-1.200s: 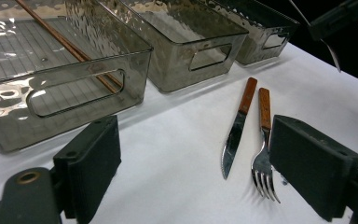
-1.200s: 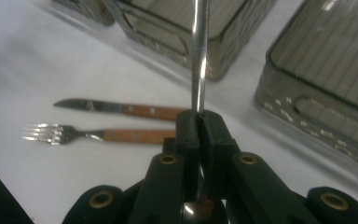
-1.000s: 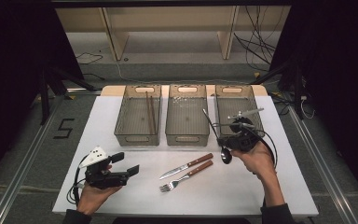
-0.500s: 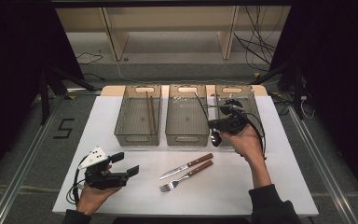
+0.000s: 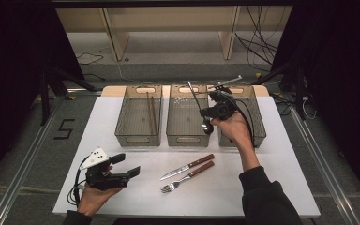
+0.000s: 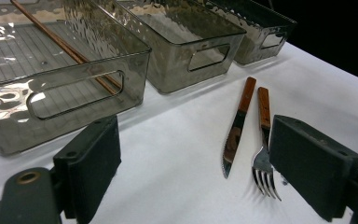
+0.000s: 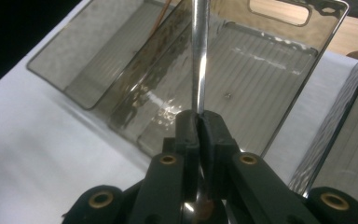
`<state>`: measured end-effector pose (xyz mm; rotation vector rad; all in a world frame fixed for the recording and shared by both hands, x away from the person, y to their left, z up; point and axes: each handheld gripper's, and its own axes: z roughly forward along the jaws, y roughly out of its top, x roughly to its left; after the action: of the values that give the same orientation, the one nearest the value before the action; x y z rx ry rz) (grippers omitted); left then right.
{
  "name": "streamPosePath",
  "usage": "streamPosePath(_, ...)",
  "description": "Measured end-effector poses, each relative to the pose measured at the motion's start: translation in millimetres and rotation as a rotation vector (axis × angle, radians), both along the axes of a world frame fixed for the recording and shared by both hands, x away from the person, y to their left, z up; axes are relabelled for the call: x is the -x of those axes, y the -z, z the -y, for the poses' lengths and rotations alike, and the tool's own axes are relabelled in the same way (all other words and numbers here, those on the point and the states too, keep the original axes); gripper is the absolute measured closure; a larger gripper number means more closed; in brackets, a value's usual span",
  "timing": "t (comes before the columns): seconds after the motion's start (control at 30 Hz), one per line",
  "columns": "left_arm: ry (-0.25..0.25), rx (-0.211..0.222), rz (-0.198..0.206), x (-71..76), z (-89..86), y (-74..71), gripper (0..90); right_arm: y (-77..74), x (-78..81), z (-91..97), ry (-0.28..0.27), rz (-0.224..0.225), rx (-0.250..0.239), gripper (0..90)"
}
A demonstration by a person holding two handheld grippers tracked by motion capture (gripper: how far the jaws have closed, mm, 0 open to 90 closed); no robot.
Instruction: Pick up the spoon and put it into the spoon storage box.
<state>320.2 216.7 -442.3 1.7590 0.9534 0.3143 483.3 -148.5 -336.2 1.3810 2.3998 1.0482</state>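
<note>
My right gripper (image 5: 215,111) is shut on a metal spoon (image 5: 194,96), held up over the gap between the middle bin (image 5: 183,137) and the right bin (image 5: 258,133). The spoon's bowl hangs below the hand and its handle slants up to the left. In the right gripper view the handle (image 7: 198,56) rises from between the closed jaws (image 7: 199,121), above the middle bin (image 7: 279,98). My left gripper (image 5: 127,165) rests at the table's front left, open and empty, pointing right. A wooden-handled knife (image 5: 187,167) and fork (image 5: 186,177) lie side by side beyond it, the knife (image 6: 237,128) left of the fork (image 6: 263,149).
Three smoky clear bins stand in a row at the back of the white table (image 5: 286,187). The left bin (image 5: 138,138) holds brown chopsticks (image 5: 151,112). Shelving and cables lie on the floor behind the table.
My right hand has carried the spoon up and to the left, from the near end of the right bin toward the middle bin. The left gripper has stayed put.
</note>
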Motion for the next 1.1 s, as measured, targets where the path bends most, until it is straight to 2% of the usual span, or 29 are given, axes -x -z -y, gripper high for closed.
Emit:
streamPosePath(0.23,0.002,-0.002,0.001,-0.4,-0.3,0.4,16.6,10.6,-19.1,-7.9,0.021,-0.021,0.012,86.7)
streamPosePath(0.27,0.003,-0.002,0.0,-0.5,-0.4,0.4,16.6,15.7,-24.6,-9.8,0.032,-0.027,0.02,86.7)
streamPosePath(0.5,0.003,0.003,-0.001,-0.4,0.6,1.0,16.6,30.5,-38.8,-12.8,0.051,-0.049,0.043,86.7)
streamPosePath(0.6,0.008,-0.002,0.0,-0.4,0.6,1.3,16.6,35.1,-43.1,-13.4,0.06,-0.051,0.047,86.7)
streamPosePath(0.8,0.011,0.004,0.004,-0.3,1.5,1.6,16.6,46.9,-50.5,-18.6,0.06,-0.087,0.073,86.6)
streamPosePath(1.1,0.006,0.019,0.019,1.3,-0.1,0.5,16.5,59.0,-52.6,-26.5,0.059,-0.117,0.081,86.5)
